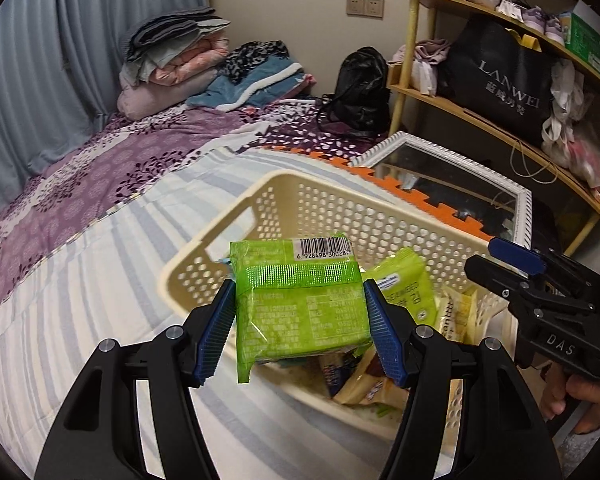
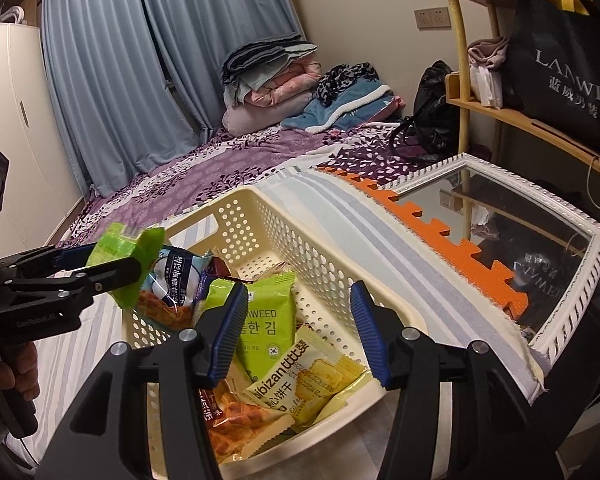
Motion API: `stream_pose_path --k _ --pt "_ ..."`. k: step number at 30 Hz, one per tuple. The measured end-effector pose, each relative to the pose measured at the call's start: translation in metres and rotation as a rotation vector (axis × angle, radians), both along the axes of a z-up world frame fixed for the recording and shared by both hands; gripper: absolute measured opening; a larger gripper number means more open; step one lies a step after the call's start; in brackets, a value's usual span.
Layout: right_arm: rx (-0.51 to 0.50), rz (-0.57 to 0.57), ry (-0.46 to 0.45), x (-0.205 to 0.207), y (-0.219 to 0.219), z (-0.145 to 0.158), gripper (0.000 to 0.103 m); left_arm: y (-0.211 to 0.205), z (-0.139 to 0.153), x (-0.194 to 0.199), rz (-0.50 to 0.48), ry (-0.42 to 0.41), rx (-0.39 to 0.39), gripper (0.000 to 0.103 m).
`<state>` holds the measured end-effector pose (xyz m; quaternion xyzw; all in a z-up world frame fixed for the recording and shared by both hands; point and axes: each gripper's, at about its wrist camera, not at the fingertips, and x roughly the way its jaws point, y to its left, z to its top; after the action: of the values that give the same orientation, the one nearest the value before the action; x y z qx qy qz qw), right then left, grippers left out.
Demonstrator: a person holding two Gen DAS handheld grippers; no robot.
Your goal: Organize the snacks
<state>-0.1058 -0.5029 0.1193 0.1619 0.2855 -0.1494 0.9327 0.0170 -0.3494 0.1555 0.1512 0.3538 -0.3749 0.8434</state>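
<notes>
In the left wrist view, a green snack packet (image 1: 302,300) is being gripped between the blue pads of the left gripper (image 1: 300,328), barcode end up, and is being held above the near rim of a cream perforated basket (image 1: 300,204). The basket is being carried by a bed with a striped cover (image 1: 80,300), near the bed's right edge. Inside it, a second green seaweed packet (image 1: 408,288) and yellow packets (image 1: 458,314) are being seen. The right gripper (image 1: 512,260) is being shown at the right, over the basket's right rim; from here its jaws cannot be judged.

In the right wrist view, the right gripper (image 2: 299,332) is being held narrowly open over the basket (image 2: 260,208), with nothing between its pads. Below it, the seaweed packet (image 2: 266,320), a yellow biscuit packet (image 2: 304,384) and orange snack bags (image 2: 236,420) are lying in the basket. At the left, the green packet (image 2: 130,264) is being clamped by the left gripper (image 2: 112,270) above the basket's left rim. A white-framed mirror (image 2: 572,280) is lying beside the bed's right edge.
</notes>
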Motion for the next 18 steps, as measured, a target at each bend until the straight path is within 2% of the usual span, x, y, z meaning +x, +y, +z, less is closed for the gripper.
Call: stream_pose_path --k 5,6,7,8,9,14,18 --pt "0.000 -0.012 -0.002 -0.004 -0.003 0.000 0.054 -0.016 -0.009 -0.002 -0.043 0.025 -0.008 0.068" --pt "0.000 -0.015 -0.002 -0.005 -0.003 0.000 0.054 -0.017 -0.011 -0.002 -0.050 0.032 -0.007 0.069" --pt "0.000 -0.019 -0.004 -0.006 -0.004 0.000 0.056 -0.018 -0.012 -0.002 -0.053 0.032 -0.009 0.075" --pt "-0.001 -0.025 -0.005 -0.006 -0.004 0.001 0.060 -0.018 -0.012 -0.003 -0.050 0.025 -0.010 0.083" --pt "-0.001 -0.030 -0.009 -0.008 -0.005 0.001 0.062 -0.016 -0.011 -0.003 -0.045 0.015 -0.009 0.085" --pt "0.002 -0.032 -0.014 -0.011 -0.005 0.003 0.063 -0.005 -0.007 0.002 -0.010 0.001 0.001 0.091" --pt "-0.002 -0.025 -0.015 -0.012 0.000 0.006 0.072 0.009 0.000 0.008 0.042 -0.014 0.006 0.096"
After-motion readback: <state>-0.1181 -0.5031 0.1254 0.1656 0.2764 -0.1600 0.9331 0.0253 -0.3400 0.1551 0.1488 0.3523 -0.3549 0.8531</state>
